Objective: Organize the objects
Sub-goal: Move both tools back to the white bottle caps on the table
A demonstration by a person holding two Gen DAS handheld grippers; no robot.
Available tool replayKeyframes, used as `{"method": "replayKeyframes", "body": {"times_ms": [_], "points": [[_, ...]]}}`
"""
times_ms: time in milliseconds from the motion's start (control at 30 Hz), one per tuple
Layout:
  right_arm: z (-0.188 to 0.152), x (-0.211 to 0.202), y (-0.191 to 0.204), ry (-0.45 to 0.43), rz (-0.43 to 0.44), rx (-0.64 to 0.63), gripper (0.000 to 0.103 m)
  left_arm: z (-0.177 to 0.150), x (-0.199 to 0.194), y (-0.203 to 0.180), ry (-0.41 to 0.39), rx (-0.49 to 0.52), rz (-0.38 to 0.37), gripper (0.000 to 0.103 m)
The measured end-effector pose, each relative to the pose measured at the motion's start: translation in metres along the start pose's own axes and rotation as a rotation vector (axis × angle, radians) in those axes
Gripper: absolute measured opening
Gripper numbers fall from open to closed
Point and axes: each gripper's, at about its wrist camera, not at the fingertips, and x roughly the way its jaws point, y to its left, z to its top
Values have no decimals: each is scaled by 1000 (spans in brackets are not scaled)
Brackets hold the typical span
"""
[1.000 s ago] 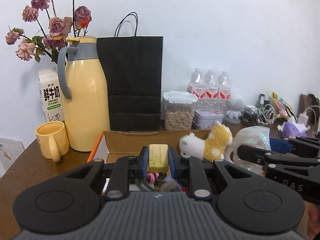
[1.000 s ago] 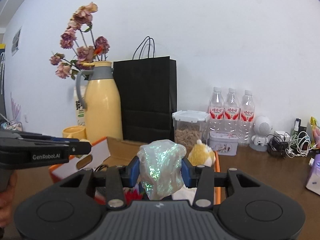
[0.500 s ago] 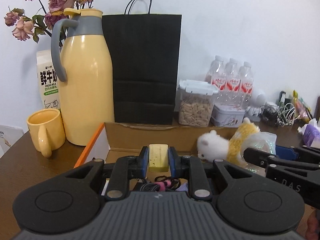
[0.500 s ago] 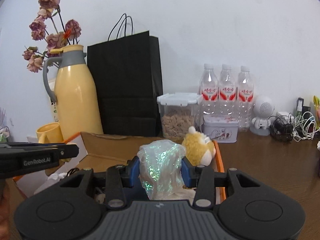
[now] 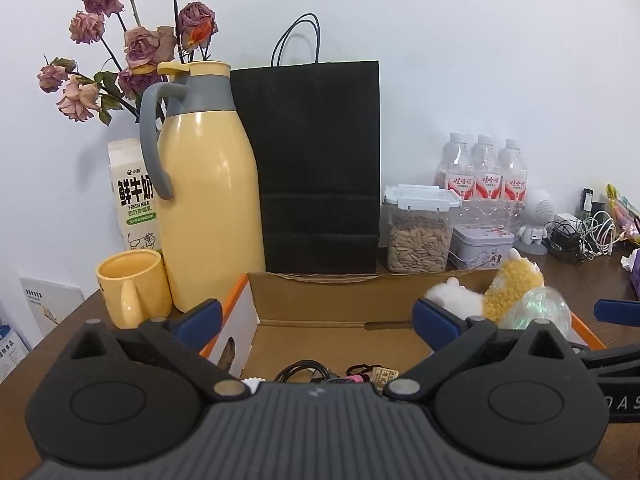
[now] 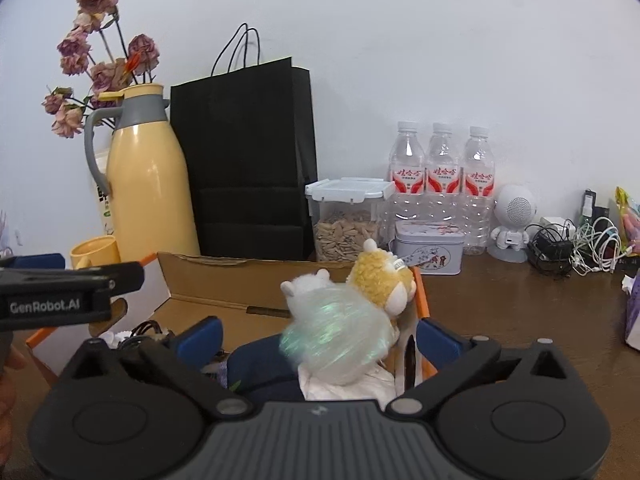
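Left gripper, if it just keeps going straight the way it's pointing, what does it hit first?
Probably the cardboard box's back wall: the open left gripper points across the box interior toward it, with the black paper bag behind. Depth is uncertain.

a plain white wall point(image 5: 480, 60) rises behind a dark brown wooden table point(image 6: 520, 292).

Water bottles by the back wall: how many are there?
3 water bottles, in a row against the wall behind the tin: left, middle, right. None visibly hidden.
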Motion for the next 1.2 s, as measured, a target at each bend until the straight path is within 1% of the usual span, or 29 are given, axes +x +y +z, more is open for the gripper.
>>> {"method": "replayKeyframes", "body": {"times_ms": [433,533,633,767,967,1200], "points": [[6,-19,3,-23,3,-11,103,5,-14,1,-12,-11,-21,103],[8,-30,5,-41,3,-25,103,7,-21,4,-10,-20,-29,103],[8,-45,6,-61,-1,-40,103,7,-31,9,-12,-39,-54,103],[3,-65,7,-76,2,-52,103,4,-49,16,-23,-44,-57,103],[-15,-90,12,-40,1,-85,103,-5,-69,31,-2,-54,-58,103],[-38,-112,13,7,10,-96,103,-23,-86,40,48,-29,-51,103]]}}
